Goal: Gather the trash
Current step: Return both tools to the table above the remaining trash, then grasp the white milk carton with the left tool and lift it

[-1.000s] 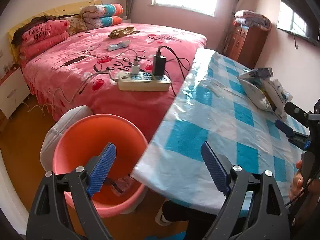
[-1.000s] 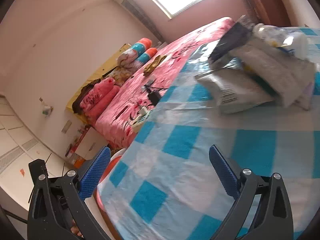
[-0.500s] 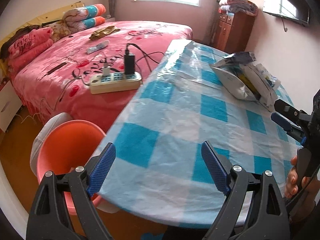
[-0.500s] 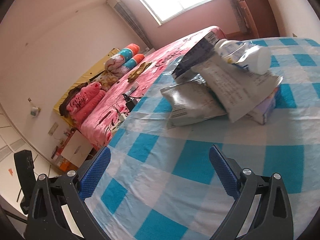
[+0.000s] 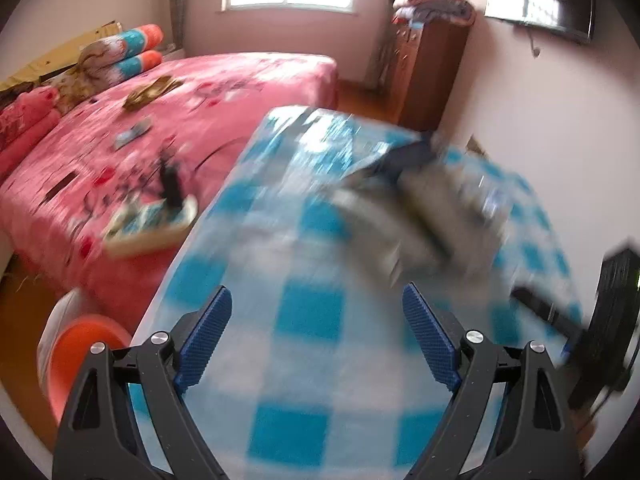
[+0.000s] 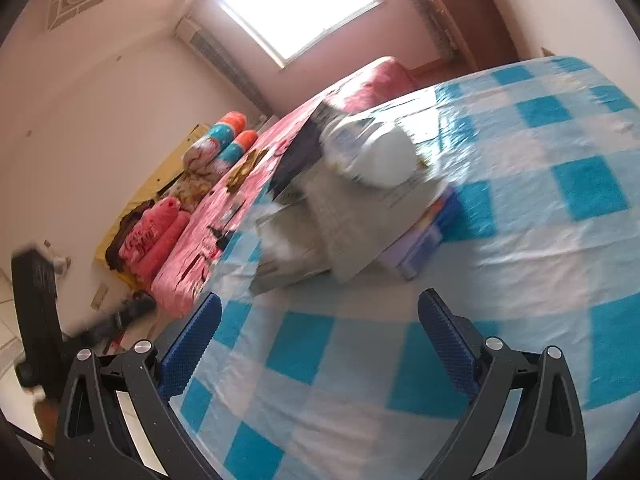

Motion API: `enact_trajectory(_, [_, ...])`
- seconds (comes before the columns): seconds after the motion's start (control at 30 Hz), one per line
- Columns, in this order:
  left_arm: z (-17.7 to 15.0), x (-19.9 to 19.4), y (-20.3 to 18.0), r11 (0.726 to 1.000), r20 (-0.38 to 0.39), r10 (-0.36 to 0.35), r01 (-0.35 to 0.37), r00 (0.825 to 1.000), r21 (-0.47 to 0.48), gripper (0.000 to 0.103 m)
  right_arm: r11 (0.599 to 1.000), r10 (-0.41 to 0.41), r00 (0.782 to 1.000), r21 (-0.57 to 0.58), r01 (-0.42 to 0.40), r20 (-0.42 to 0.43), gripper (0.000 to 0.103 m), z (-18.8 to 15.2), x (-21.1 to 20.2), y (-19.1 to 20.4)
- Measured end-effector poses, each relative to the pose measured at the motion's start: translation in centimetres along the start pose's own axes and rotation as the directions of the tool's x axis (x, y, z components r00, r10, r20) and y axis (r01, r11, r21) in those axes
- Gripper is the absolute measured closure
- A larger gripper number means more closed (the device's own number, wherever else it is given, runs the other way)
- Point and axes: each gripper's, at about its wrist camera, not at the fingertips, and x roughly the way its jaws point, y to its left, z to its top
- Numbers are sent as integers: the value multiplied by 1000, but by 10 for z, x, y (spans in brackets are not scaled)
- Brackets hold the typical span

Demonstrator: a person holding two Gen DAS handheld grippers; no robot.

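Right now my left claw (image 5: 316, 332) stands wide open with nothing between its blue pads, hovering over the blue-and-white checked worktop (image 5: 304, 312), and my right claw (image 6: 320, 332) is just as wide and empty above the same cloth. Ahead of both lies the trash pile (image 6: 344, 208), a blurred heap of crumpled bags with a white bottle on top, resting on the worktop near the edge facing the pink bed (image 5: 224, 92). Down at the left, beside the worktop's corner, sits the orange bin (image 5: 80, 356).
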Motion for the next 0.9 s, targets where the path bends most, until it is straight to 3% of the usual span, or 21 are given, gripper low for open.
enact_trajectory(0.17, [70, 32, -24, 998, 28, -43, 44, 999, -37, 15, 998, -52, 999, -32, 52, 14, 5, 6, -8, -10])
enact_trajectory(0.33, [134, 96, -50, 1000, -5, 21, -21, 1000, -18, 15, 992, -88, 996, -88, 88, 9, 5, 5, -3, -9])
enact_trajectory(0.43, [165, 148, -63, 998, -70, 50, -52, 996, -30, 15, 990, -96, 995, -104, 94, -12, 5, 3, 2, -11])
enact_trajectory(0.67, [185, 231, -70, 997, -229, 20, -38, 973, -71, 15, 998, -49, 999, -29, 48, -24, 5, 7, 3, -28])
enact_trajectory(0.73, [185, 246, -78, 998, -270, 28, -40, 962, -39, 16, 999, -32, 999, 3, 32, -21, 5, 9, 2, -35])
enact_trajectory(0.9, [183, 265, -80, 996, -332, 68, -85, 941, -37, 27, 999, -19, 1000, 39, 20, -16, 5, 11, 0, -41])
